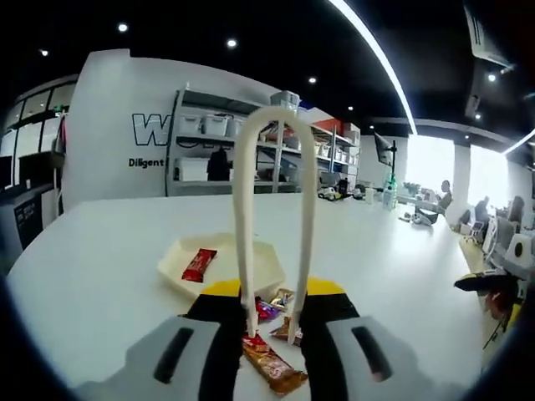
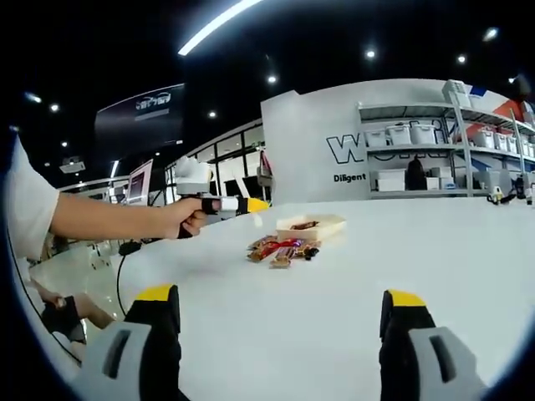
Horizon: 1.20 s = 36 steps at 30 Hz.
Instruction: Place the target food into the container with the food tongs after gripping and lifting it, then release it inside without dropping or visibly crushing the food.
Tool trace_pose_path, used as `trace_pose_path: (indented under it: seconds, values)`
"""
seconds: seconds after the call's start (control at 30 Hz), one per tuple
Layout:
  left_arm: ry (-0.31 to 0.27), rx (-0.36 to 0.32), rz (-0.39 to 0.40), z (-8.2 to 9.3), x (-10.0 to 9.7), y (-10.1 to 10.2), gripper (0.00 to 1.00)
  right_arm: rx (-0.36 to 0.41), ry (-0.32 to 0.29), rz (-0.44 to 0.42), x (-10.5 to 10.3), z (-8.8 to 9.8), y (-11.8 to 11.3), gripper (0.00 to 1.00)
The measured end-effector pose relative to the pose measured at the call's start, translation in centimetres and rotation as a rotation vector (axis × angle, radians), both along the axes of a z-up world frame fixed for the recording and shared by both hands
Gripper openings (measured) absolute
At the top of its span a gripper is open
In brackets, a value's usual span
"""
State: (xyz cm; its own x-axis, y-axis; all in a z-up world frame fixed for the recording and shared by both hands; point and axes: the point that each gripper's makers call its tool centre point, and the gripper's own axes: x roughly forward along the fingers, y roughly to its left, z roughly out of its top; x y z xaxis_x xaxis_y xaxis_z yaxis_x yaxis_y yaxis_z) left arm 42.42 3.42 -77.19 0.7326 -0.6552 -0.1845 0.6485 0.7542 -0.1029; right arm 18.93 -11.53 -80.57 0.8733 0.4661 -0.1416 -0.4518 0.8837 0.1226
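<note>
My left gripper (image 1: 273, 324) is shut on a pair of cream food tongs (image 1: 276, 150). The two arms rise from between the jaws and join in a bend high in the left gripper view. Just beyond the jaws lie several wrapped snack bars (image 1: 272, 363) on the white table (image 1: 100, 276). Behind them a cream hexagonal tray (image 1: 221, 276) holds one red bar (image 1: 199, 264). In the right gripper view a hand holds the left gripper (image 2: 226, 205) above the table, left of the tray (image 2: 326, 227) and the loose bars (image 2: 282, 248). My right gripper (image 2: 280, 313) stands open over bare tabletop, well short of the bars.
Metal shelves with white bins (image 1: 209, 125) stand against a lettered wall (image 2: 359, 150) behind the table. People sit at desks (image 1: 443, 200) at the far right. A black cable (image 2: 125, 267) hangs off the table's left edge by the person's arm (image 2: 109, 219).
</note>
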Motion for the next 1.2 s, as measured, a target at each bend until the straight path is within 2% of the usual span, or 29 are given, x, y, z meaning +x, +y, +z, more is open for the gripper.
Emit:
trace_pose_path:
  seconds: [0.23, 0.33, 0.53, 0.67, 0.7, 0.8, 0.97, 1.1, 1.2]
  values:
    - [0.036, 0.008, 0.019, -2.0, 0.2, -0.2, 0.24, -0.008, 0.017, -0.017, 0.0, -0.4, -1.0, 1.00]
    - [0.059, -0.013, 0.049, -2.6, 0.1, -0.3, 0.24, -0.010, 0.012, -0.013, 0.1, -0.4, -0.7, 1.00]
    - [0.051, 0.023, 0.036, -3.7, -0.7, -1.6, 0.25, -0.020, 0.021, -0.001, -0.1, -0.7, -0.4, 1.00]
    - [0.054, 0.054, 0.050, -4.9, -0.9, -1.6, 0.25, -0.017, 0.023, -0.004, -0.2, -0.8, -0.7, 0.99]
    - [0.013, 0.062, 0.046, -4.4, -0.8, -1.7, 0.25, -0.017, 0.025, -0.005, -0.2, -0.8, -0.8, 0.99]
    - [-0.002, 0.117, 0.023, -4.7, -1.6, -1.9, 0.26, -0.023, 0.028, -0.005, -0.3, -0.9, -0.9, 0.99]
    - [-0.021, 0.141, -0.003, -4.7, -2.5, -1.5, 0.26, -0.033, 0.030, 0.002, -0.4, -0.9, -0.6, 0.98]
    - [-0.039, 0.178, -0.063, -4.8, -3.8, -1.4, 0.26, -0.034, 0.023, 0.017, -0.6, -0.7, -0.1, 0.98]
    - [-0.040, 0.180, -0.104, -4.8, -4.8, -1.2, 0.26, -0.027, 0.024, 0.021, -0.7, -0.6, 0.1, 0.97]
